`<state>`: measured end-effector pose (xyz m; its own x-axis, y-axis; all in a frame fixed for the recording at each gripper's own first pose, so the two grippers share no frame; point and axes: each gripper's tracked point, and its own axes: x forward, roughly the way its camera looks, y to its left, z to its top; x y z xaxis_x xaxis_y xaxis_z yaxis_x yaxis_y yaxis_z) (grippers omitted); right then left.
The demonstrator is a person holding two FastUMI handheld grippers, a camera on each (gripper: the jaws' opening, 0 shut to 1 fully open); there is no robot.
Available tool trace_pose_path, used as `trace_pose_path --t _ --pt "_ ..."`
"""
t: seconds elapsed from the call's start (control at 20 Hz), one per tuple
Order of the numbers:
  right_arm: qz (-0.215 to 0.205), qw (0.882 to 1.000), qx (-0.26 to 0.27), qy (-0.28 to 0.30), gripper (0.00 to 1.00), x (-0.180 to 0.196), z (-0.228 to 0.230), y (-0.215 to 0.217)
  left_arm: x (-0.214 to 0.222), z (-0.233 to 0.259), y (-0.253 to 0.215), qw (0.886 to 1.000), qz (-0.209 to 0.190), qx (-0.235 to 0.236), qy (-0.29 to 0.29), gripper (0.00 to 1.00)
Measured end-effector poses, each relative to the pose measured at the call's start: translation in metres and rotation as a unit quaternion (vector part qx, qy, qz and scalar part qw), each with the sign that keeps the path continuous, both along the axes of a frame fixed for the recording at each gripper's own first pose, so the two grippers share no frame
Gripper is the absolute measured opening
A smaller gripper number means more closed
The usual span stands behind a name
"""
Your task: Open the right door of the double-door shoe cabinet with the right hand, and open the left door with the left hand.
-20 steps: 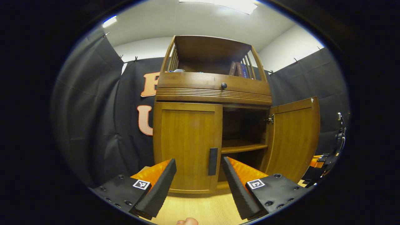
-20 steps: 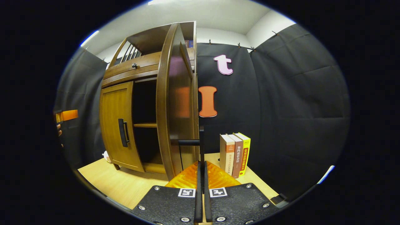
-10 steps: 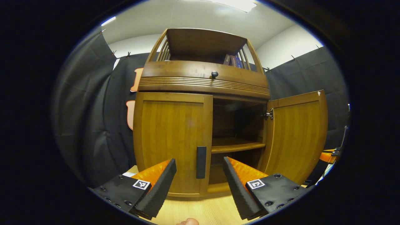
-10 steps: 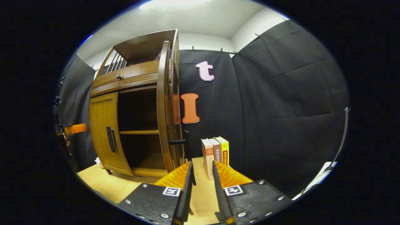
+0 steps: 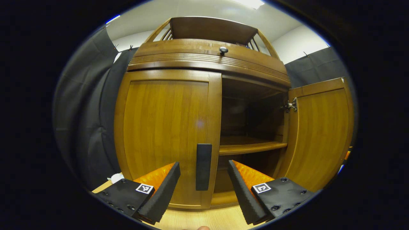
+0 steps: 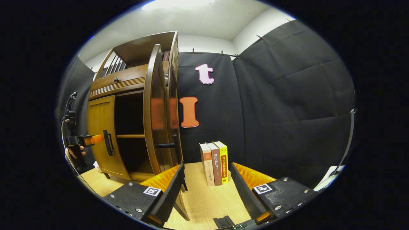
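Observation:
The wooden shoe cabinet (image 5: 204, 64) stands close ahead in the left gripper view. Its left door (image 5: 166, 134) is closed, with a black vertical handle (image 5: 203, 166). My left gripper (image 5: 204, 183) is open, its fingers on either side of that handle and just short of it. The right door (image 5: 319, 131) stands swung wide open. In the right gripper view this open door (image 6: 155, 118) is seen edge-on with its black handle (image 6: 167, 145). My right gripper (image 6: 207, 188) is open and holds nothing, apart from the handle. The left gripper (image 6: 91, 140) appears far left by the closed door.
Three upright books (image 6: 214, 163) stand on the light wooden tabletop (image 6: 207, 201) to the right of the cabinet. Inside the open half a shelf (image 5: 250, 146) is visible. A drawer with a round knob (image 5: 223, 49) sits above the doors. Black cloth walls surround the booth.
My right gripper let go of the right door's handle, opened and drew back. My left gripper moved in toward the left door's handle, staying open.

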<state>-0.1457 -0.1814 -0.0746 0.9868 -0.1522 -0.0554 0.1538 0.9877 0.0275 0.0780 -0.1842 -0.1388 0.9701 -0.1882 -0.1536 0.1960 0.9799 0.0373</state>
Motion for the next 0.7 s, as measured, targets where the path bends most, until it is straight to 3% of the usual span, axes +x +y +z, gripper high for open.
trace_pose_path --t 0.25,0.35,0.4,0.45,0.5,0.55,0.7 --pt "-0.002 1.000 -0.010 -0.013 0.99 0.000 0.006 0.000 0.028 -0.020 0.002 1.000 0.012 0.010 0.018 0.95" --pt "0.002 1.000 -0.003 -0.013 0.99 -0.001 0.008 0.004 0.034 -0.021 0.001 1.000 0.011 0.018 0.014 0.87" --pt "0.002 1.000 -0.001 -0.015 0.99 -0.001 0.008 0.004 0.036 -0.023 0.001 1.000 0.011 0.021 0.014 0.92" --pt "0.001 1.000 -0.001 -0.017 0.99 0.000 0.011 0.004 0.038 -0.024 -0.001 1.000 0.009 0.024 0.015 0.85" --pt "0.001 1.000 -0.003 -0.019 0.99 -0.002 0.012 0.004 0.040 -0.027 -0.002 0.999 0.009 0.029 0.020 0.86" --pt "0.001 1.000 -0.005 -0.021 0.92 -0.003 0.013 0.004 0.040 -0.030 -0.004 0.999 0.008 0.033 0.024 0.87" --pt "-0.006 1.000 -0.010 -0.028 0.92 -0.004 0.017 0.002 0.042 -0.031 -0.009 0.999 0.002 0.040 0.023 0.79"
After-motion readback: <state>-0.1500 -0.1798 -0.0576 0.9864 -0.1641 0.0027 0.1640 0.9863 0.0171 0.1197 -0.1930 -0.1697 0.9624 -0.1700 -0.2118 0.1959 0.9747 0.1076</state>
